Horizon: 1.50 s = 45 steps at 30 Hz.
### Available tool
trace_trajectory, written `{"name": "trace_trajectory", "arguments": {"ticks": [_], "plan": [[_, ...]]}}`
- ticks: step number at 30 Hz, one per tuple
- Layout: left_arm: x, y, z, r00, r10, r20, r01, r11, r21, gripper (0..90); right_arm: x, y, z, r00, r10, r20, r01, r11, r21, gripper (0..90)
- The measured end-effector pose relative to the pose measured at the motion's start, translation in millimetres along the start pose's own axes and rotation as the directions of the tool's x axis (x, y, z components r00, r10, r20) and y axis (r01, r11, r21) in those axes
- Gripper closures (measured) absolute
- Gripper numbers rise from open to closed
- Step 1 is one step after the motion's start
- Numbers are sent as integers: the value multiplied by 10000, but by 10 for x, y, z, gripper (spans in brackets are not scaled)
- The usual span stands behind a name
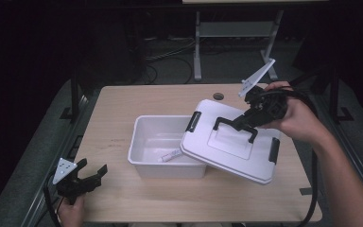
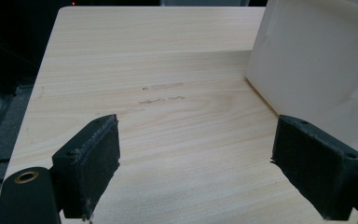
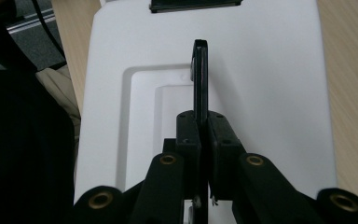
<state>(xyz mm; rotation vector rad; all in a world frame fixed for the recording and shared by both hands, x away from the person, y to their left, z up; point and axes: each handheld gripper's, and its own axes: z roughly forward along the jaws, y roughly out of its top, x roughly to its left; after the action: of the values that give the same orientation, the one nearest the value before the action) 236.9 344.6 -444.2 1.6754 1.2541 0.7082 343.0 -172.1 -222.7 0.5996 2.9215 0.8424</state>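
**Two grippers, one lid in the air**

Two jaws of the right gripper (image 1: 244, 124) are pinched tight on the lid's black handle (image 1: 235, 126), right of centre in the high view. In the right gripper view the handle (image 3: 200, 79) runs straight up between the pressed pads. The white lid (image 1: 231, 142) hangs tilted, its lower left edge over the right rim of the open white bin (image 1: 147, 142), which sits mid-frame on the wooden table (image 1: 123, 101). A small tube (image 1: 170, 155) lies on the bin floor, just beside the lid's edge. The left gripper (image 1: 92, 176) rests at the lower left of the frame, jaws spread wide with only bare table between them; in its own view the bin wall (image 2: 317, 60) stands at upper right.
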Motion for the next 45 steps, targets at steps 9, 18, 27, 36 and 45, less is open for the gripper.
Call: {"name": "trace_trajectory", "arguments": {"ticks": [9, 18, 27, 36, 45], "plan": [[3, -1, 0, 10000, -8, 11, 8, 10000, -7, 140, 16, 288, 234, 9970, -580, -522, 582, 9983, 27, 845], [1, -1, 4, 10000, -24, 31, 24, 10000, 10, 140, 10, 498, 384, 9934, -806, -811, 825, 9964, 193, 844], [6, -4, 10, 10000, -43, 48, 42, 10000, 17, 140, -13, 635, 496, 9900, -943, -1053, 977, 9948, 278, 844], [14, -4, 14, 9999, -109, 64, 109, 9999, 37, 140, -35, 865, 700, 9812, -1225, -1489, 1299, 9907, 414, 844], [30, -8, 13, 9999, -154, 37, 154, 9999, 44, 140, -65, 1066, 903, 9702, -1487, -1914, 1602, 9860, 458, 844]]}}
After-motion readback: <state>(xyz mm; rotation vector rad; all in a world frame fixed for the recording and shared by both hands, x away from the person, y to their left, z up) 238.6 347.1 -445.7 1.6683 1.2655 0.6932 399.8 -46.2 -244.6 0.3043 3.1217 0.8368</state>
